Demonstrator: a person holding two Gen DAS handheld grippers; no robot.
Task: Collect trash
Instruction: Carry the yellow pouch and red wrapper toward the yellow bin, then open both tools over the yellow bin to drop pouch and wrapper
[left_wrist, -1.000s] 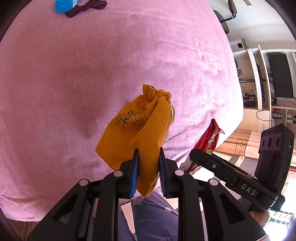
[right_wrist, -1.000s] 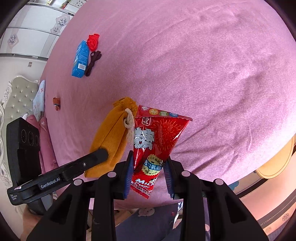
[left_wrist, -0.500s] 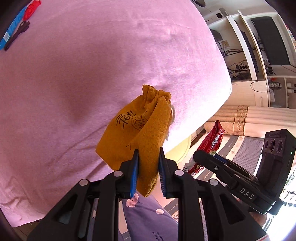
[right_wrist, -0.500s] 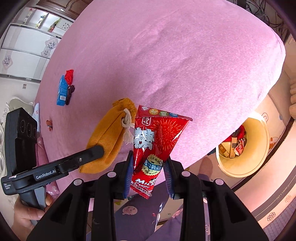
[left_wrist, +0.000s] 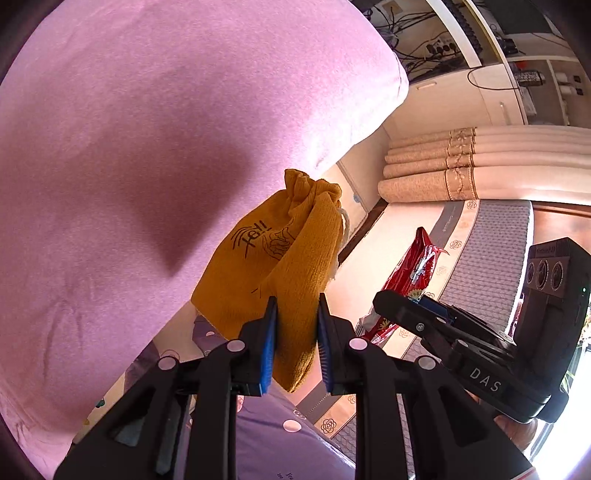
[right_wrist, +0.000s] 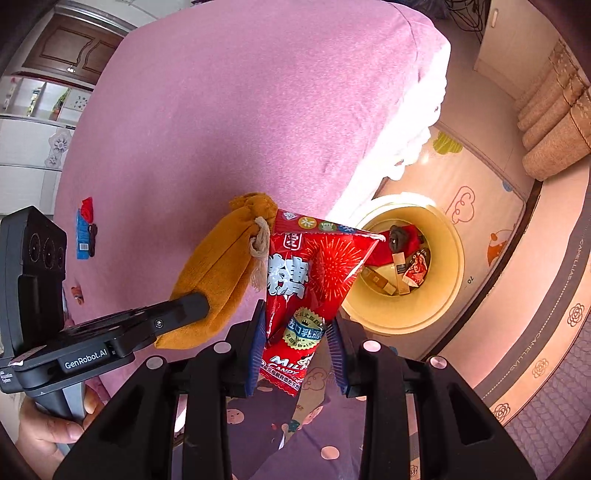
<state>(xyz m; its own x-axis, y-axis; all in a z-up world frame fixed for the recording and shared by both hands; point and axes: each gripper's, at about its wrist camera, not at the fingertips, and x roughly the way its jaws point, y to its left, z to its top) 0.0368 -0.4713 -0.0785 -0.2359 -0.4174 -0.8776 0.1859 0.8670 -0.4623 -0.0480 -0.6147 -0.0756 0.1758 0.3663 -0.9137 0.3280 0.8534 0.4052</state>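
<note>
Left hand-held gripper (left_wrist: 294, 343) pinching mustard pouch (left_wrist: 273, 266), right (right_wrist: 297, 343) pinching candy wrapper (right_wrist: 310, 280). Centre both over yellow bin (right_wrist: 448, 273) before releasing.

Both wrist cameras are looking steeply down along their own fingers, close over the corner of the pink bed (left_wrist: 155, 155). Each is catching the other gripper at its side. Both are sharing the pouch (left_wrist: 273, 258), the wrapper (right_wrist: 310, 273) and the bed's corner.
</note>
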